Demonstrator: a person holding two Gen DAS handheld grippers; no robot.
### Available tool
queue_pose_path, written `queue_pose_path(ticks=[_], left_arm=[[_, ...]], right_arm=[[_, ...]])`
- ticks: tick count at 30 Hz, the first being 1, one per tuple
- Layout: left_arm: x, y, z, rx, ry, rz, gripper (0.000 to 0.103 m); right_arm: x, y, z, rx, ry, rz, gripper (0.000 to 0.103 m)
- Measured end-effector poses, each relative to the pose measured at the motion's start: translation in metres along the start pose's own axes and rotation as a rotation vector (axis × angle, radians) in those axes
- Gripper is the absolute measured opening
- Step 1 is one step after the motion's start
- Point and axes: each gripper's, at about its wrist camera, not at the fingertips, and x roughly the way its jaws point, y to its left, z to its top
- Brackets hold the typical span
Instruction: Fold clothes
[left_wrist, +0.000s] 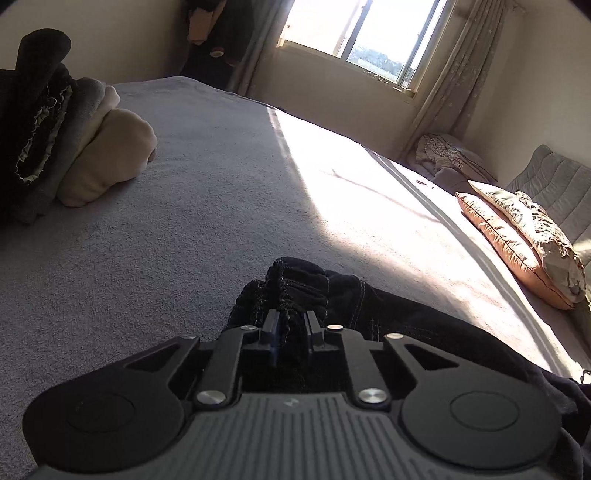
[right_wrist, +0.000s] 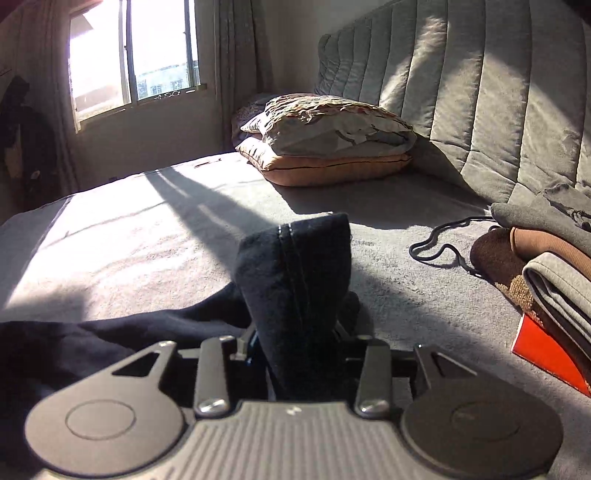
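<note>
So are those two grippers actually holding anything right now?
Yes, both grip the same dark garment: the left gripper pinches its gathered, stitched edge, the right gripper a seamed fold.

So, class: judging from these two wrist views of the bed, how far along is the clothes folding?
Done: a folded stack sits at the bed's far left. In hand: one dark garment, its gathered edge between the left gripper fingers and another bunch standing up in the right gripper; it is still crumpled, not folded. Left: a looser heap of clothes on the right, apparently unsorted.
</note>
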Motion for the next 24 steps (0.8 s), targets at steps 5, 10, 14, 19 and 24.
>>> queue_pose_path(ticks=[5,10,14,19,24], left_arm=[[0.022,0.011,0.003,-0.069,0.060,-0.011,0.089],[0.035,-0.009,0.003,0.073,0.014,0.014,0.030],[0.017,-0.008,0.011,0.080,-0.052,-0.053,0.016],[-0.044,0.021,0.019,0.026,-0.229,-0.267,0.007],[-0.114,0.079,-0.001,-0.106,-0.376,-0.493,0.000]], right_arm=[[0.016,-0.008,-0.006,0.054,0.039,0.031,0.039],[0.012,0.006,-0.002,-0.028,-0.031,-0.020,0.018],[-0.003,0.010,0.004,-0.045,-0.156,-0.031,0.013],[-0.073,0.009,0.019,-0.007,-0.494,0.185,0.013],[-0.132,-0.043,0.018,0.046,-0.600,0.471,0.013]])
